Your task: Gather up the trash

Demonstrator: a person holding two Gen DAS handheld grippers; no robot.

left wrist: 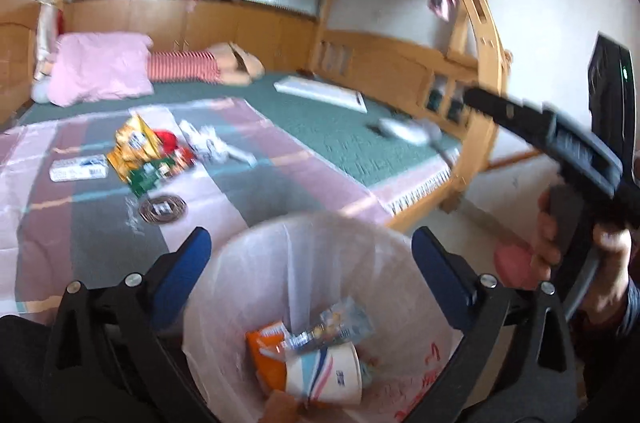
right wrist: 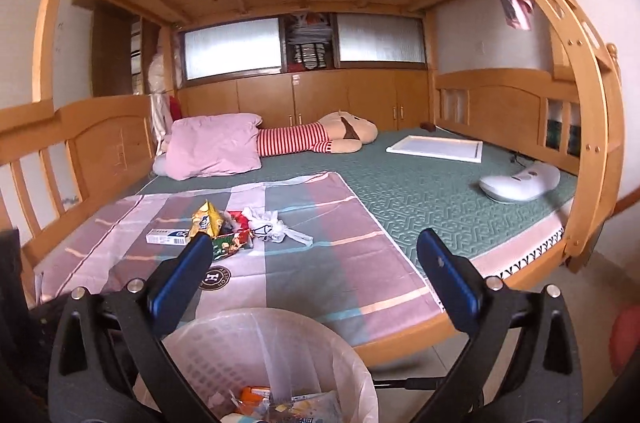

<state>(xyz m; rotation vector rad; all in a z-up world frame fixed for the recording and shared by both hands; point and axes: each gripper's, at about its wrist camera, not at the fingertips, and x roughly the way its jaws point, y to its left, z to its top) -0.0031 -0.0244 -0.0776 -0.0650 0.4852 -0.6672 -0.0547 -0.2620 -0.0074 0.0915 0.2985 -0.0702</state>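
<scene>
Pink pillow (right wrist: 214, 145) & plush doll (right wrist: 320, 137) on green mattress (right wrist: 420, 191).

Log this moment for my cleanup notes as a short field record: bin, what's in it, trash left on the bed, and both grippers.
bin: white lattice plastic wastebasket with a clear liner, on the floor beside the bed
in bin: white paper cup, orange wrapper, clear snack packet
left on bed: yellow snack bag, white rectangular box, crumpled white plastic bag, green wrapper
left hand-held gripper: open, empty, over the bin
right hand-held gripper: open, empty
</scene>
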